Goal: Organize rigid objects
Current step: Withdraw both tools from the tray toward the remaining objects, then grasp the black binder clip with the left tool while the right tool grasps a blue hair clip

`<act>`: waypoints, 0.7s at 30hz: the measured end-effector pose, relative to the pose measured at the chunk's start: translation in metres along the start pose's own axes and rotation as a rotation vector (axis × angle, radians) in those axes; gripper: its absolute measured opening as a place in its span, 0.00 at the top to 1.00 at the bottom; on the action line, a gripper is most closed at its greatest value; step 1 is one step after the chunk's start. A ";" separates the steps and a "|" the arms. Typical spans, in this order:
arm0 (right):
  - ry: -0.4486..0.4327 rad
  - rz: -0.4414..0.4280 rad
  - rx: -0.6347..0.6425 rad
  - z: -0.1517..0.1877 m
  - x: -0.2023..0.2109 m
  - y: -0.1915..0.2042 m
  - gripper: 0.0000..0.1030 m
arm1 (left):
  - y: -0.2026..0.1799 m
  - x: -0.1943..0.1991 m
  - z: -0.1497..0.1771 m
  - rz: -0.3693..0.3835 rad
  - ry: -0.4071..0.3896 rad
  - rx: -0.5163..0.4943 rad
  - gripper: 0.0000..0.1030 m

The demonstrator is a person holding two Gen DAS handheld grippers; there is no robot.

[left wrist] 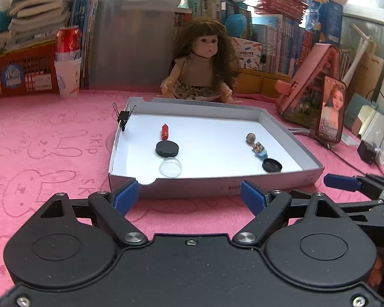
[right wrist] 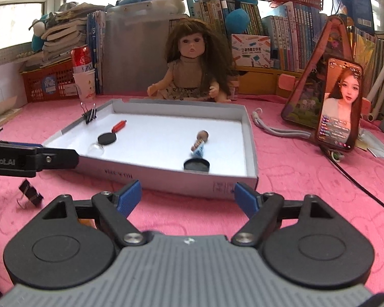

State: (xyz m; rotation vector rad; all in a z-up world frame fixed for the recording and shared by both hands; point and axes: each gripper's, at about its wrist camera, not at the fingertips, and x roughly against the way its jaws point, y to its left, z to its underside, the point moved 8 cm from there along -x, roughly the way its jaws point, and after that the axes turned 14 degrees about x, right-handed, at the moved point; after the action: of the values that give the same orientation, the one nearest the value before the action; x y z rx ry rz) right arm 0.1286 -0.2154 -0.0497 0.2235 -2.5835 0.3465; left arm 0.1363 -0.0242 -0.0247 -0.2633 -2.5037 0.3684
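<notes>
1. Nearest the camera, the left gripper (left wrist: 189, 197) is seen with its blue fingers (left wrist: 125, 196) spread wide and nothing between them; pink cloth on the counter (left wrist: 38, 133) shows through the gap.
2. Equally wide and empty are the fingers (right wrist: 129, 196) of the right gripper (right wrist: 188, 197), which is held just short of the near wall of the tray.
3. Beside the left gripper, on the cloth outside the tray, a loose binder clip (right wrist: 31, 194) is seen lying on its side. It is judged to be the one task item not yet put away.
4. Just beyond both grippers, the shallow cardboard tray (left wrist: 217, 185) is set on the counter, with a second binder clip (left wrist: 123, 119) clamped on its far left wall.
5. Inside the tray, at the left, a clear dome (left wrist: 170, 167), a black disc (left wrist: 167, 149) and a small red tool (left wrist: 164, 131) are laid in a line running away from the camera; the disc touches the dome.
6. At the right of the tray, a black cap (left wrist: 272, 165), a small figurine (left wrist: 259, 149) and a round bead (left wrist: 250, 137) are lined up in the same way.
7. With most small items already gathered in the tray, the task is judged well advanced; only the loose clip appears to be left.
8. Farther back, a doll (left wrist: 201, 61) is seated behind the tray, a phone (right wrist: 339, 107) is propped at the right, and a red can (left wrist: 68, 42) stands in a cup at the left.
</notes>
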 end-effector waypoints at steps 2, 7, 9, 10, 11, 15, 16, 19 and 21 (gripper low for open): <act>-0.001 0.012 0.006 0.004 0.003 0.001 0.15 | -0.001 0.004 0.005 -0.006 -0.005 -0.017 0.17; -0.013 0.041 0.006 0.013 0.011 0.001 0.14 | 0.003 0.014 0.015 -0.045 -0.042 -0.022 0.17; -0.013 0.053 0.002 0.016 0.014 0.000 0.14 | 0.007 0.018 0.018 -0.063 -0.054 -0.026 0.17; -0.014 0.057 -0.001 0.018 0.015 0.000 0.14 | 0.009 0.019 0.020 -0.069 -0.060 -0.028 0.17; -0.016 0.063 -0.003 0.020 0.017 -0.001 0.14 | 0.011 0.020 0.021 -0.070 -0.066 -0.031 0.17; -0.021 0.087 -0.010 0.026 0.022 -0.005 0.14 | 0.019 0.025 0.026 -0.089 -0.072 -0.012 0.17; -0.019 0.095 -0.013 0.028 0.023 -0.007 0.14 | 0.021 0.026 0.027 -0.094 -0.072 -0.008 0.17; -0.012 0.104 -0.025 0.032 0.024 -0.011 0.14 | 0.025 0.027 0.030 -0.111 -0.074 -0.015 0.17; -0.008 0.110 -0.030 0.034 0.024 -0.012 0.14 | 0.023 0.030 0.033 -0.095 -0.082 -0.030 0.17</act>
State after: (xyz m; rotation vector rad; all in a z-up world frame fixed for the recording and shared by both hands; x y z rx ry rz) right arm 0.0953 -0.2389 -0.0630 0.0722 -2.6132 0.3465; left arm 0.0956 -0.0015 -0.0422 -0.1425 -2.5927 0.3092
